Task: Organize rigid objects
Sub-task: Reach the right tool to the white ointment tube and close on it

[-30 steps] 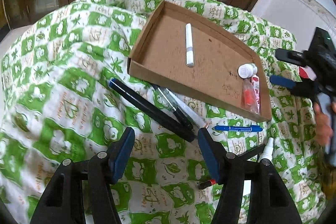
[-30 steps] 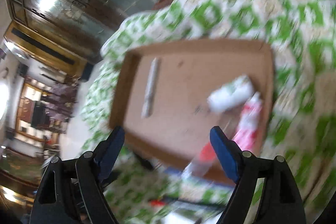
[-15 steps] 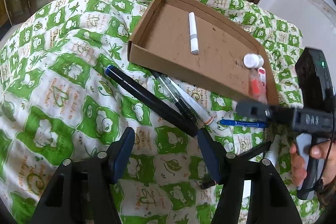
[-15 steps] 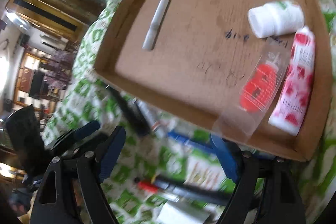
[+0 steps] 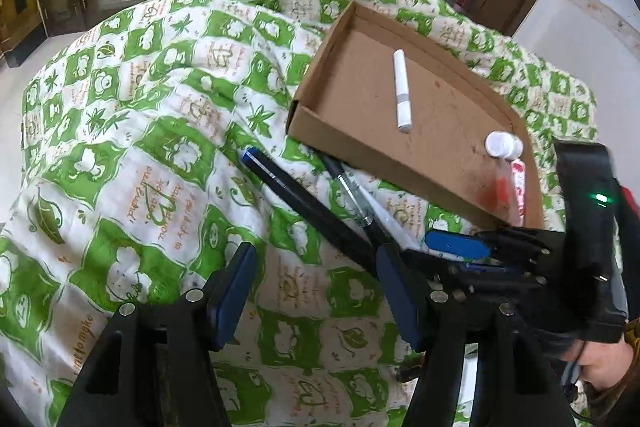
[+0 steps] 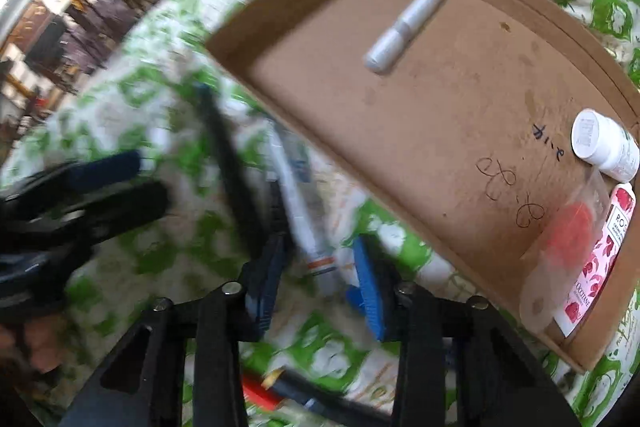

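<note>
Right gripper [image 6: 316, 281] just closing around a white pen [image 6: 304, 223], contact blurred. Left gripper [image 5: 316, 291] open, empty. Could slip, pinched near 1 end.

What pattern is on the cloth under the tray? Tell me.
The cloth is a green-and-white check with leaf and flower motifs and orange writing; the left wrist view shows it best.

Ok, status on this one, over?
Left gripper open, hovering, empty. Right gripper jaws just been closing around white pen, not yet clamped. Black pen lies close alongside it.
</note>
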`<state>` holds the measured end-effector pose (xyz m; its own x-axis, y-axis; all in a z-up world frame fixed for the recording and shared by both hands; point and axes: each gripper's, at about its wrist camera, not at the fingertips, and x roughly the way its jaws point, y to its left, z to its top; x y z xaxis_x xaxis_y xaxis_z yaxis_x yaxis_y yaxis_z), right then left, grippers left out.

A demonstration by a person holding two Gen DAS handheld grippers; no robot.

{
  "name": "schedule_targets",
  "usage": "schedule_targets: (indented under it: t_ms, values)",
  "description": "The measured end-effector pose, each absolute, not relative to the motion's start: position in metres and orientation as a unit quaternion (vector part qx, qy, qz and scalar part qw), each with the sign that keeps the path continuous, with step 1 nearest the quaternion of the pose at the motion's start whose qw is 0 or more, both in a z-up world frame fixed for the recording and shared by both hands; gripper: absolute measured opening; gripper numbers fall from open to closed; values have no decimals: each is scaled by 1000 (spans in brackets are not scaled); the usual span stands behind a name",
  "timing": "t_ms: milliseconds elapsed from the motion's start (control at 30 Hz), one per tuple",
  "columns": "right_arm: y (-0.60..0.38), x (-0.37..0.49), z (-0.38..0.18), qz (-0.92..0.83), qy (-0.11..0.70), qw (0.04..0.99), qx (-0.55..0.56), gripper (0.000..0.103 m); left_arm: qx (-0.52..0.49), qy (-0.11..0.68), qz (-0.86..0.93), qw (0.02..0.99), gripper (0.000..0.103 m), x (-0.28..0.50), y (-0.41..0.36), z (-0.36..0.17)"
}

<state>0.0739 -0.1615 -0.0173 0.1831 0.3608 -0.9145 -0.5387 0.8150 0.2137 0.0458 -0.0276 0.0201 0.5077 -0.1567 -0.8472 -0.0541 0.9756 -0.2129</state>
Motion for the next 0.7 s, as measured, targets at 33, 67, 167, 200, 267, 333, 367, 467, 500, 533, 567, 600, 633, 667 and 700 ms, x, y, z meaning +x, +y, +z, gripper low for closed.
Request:
schedule_targets:
  t_ms: [33,67,167,200,267,333,367,467,500,533,567,600,633,667,700]
  values:
    - [-160,76,-23,288,570,765,-84,31,-103,496,-28,862,66,45,-28,19]
    - [-158,78,-27,287,567,767,-91,30,-100,498,-26,861,66,46,-29,18]
    - [-146,67,-27,279,546,778,-134,27,-102,508,-22,855,66,53,-34,13]
    - [-145,65,-23,279,545,779,-138,20,-105,515,-20,851,66,57,-35,11]
    - [-149,64,-18,282,553,774,-126,19,-111,521,-21,846,66,62,-38,9]
    - [-155,60,-16,284,569,764,-108,18,-112,527,-21,842,66,69,-42,7]
    - [-161,60,-18,280,582,757,-94,18,-111,530,-19,841,66,73,-43,6]
    - [-178,65,-26,261,652,712,-23,18,-108,543,-5,833,66,85,-46,-4]
    - [-183,63,-27,252,671,697,0,18,-110,548,1,829,66,90,-46,-9]
    - [-185,60,-27,249,680,689,12,18,-112,551,6,827,66,94,-46,-12]
    - [-185,57,-27,250,685,684,19,18,-116,553,10,825,66,97,-46,-16]
    - [-184,54,-26,252,686,683,17,17,-122,552,14,825,66,100,-45,-18]
    - [-179,49,-27,253,685,683,9,17,-126,551,17,825,65,101,-45,-19]
    - [-176,46,-27,253,685,683,0,17,-132,550,21,824,63,102,-45,-19]
    - [-174,44,-29,253,684,684,-7,17,-132,550,28,824,54,102,-43,-19]
